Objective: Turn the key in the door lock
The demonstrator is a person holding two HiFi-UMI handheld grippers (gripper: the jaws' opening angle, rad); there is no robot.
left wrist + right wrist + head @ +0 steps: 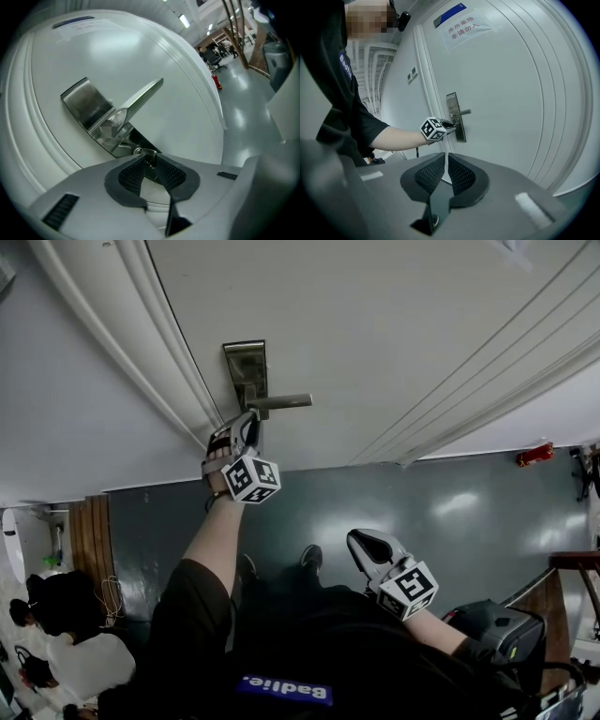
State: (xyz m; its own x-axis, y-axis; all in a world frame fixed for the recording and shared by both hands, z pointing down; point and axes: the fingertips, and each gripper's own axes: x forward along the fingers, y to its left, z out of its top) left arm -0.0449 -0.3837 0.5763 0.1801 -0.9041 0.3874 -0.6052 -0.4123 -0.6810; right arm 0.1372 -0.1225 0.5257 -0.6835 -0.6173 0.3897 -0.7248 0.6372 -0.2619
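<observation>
left claw: the left claw (pixel 150 163) pinches the key (pixel 150 157). The tips of both ribbed pads (pixel 131 177) sit against the key's head, one on each side.
key, place: between the left claw's tips, set in the lower end of the lock plate (pixel 91 110), just below the lever handle (pixel 143 97).
key, axis: the long axis runs straight ahead along the claw's own line, into the face of the door (pixel 187 126). The head is toward the claw and the shank is hidden in the plate.
lever handle: just above and ahead of the claw. Its long axis lies flat along the door face, with the free end pointing away from the plate.
right claw: the pads of the right claw (pixel 446 158) are pressed together, with only a thin slit at the tips and nothing in it. It is held well back from the left claw and the door, and aimed at them.
left gripper view only: the key itself and the pad contact.
head view only: both claws at once, the right one lower and nearer the body. The key is hidden behind the left claw. Shoes (pixel 311 557) are on the glossy grey floor (pixel 412 502).
right gripper view only: the left claw side-on at the plate, its marker cube (pixel 432 129), the bare forearm (pixel 396 139), and the upper door.
writing: a blue plate (pixel 449 15) high on the door, too small to read. Below it, a white paper sheet (pixel 465 29) carries two lines of Chinese: 库房重地 / 非请勿入.
</observation>
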